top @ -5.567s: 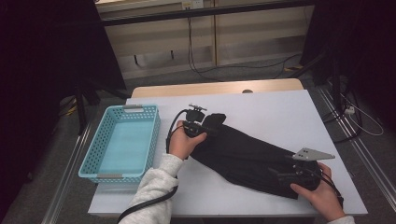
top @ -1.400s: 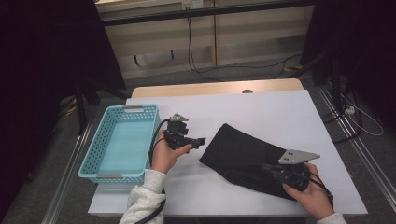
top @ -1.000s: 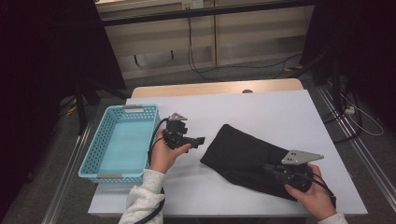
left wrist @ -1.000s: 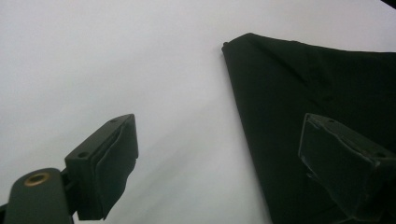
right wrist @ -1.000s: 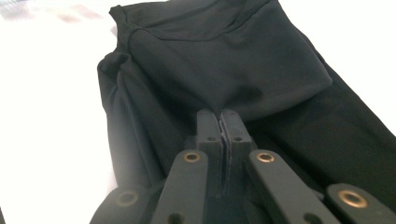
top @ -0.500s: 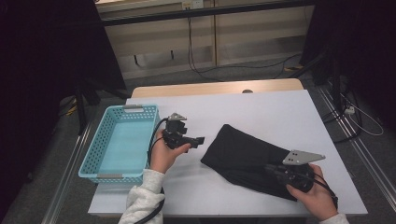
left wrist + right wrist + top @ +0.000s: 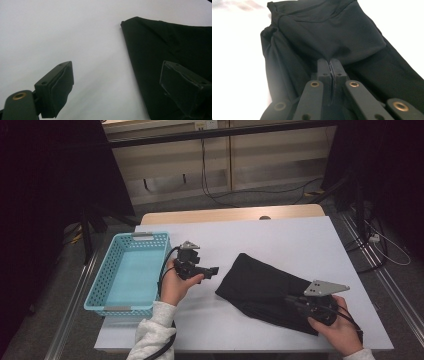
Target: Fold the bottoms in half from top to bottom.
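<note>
Black garment (image 7: 270, 290) lies pinched in the clenched right gripper (image 7: 330, 65) near its edge, while the released left gripper (image 7: 117, 82) hovers over bare table (image 7: 280, 237) beside its free corner.

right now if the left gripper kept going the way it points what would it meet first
Most likely the near edge of the black cloth. The left gripper has its jaws open and points across bare white table toward it; depth is hard to judge.
</note>
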### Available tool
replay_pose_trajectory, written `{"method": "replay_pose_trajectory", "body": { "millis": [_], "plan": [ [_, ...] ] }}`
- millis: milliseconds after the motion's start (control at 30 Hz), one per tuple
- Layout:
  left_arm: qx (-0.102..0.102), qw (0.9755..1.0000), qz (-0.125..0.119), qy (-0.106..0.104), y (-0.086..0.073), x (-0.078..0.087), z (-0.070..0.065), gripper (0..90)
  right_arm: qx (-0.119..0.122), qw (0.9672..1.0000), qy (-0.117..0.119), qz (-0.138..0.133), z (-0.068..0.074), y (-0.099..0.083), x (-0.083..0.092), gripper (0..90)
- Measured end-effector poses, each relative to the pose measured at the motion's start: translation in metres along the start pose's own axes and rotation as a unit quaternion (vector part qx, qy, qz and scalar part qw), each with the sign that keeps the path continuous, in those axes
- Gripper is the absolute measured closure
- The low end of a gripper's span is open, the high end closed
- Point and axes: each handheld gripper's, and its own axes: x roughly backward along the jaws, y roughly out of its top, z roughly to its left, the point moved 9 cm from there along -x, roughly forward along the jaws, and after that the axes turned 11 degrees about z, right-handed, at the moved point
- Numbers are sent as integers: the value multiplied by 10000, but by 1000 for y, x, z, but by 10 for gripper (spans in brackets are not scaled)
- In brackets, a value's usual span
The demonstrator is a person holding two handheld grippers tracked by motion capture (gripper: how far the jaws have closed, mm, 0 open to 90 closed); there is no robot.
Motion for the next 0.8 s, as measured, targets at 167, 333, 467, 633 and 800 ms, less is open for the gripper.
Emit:
{"method": "replay_pose_trajectory", "body": {
  "millis": [167, 333, 467, 633, 800],
  "plan": [
    [-33, 10000, 10, -13, 0, -3, -2, 119, 9, 10000, 12, -7, 0, 0, 1, 882],
    [-7, 10000, -31, -50, 0, 0, 0, 110, 11, 10000, 33, -26, 0, 0, 2, 882],
    [-26, 10000, -8, -29, -1, -2, 0, 107, -11, 10000, 45, -66, 0, 1, 5, 883],
    [-43, 10000, 9, -16, -2, -3, -1, 107, -30, 10000, 30, -73, 0, 0, 7, 883],
    [-74, 10000, 37, -33, -2, -2, -2, 107, -50, 10000, 4, -85, -2, -3, 11, 883]
  ]
}}
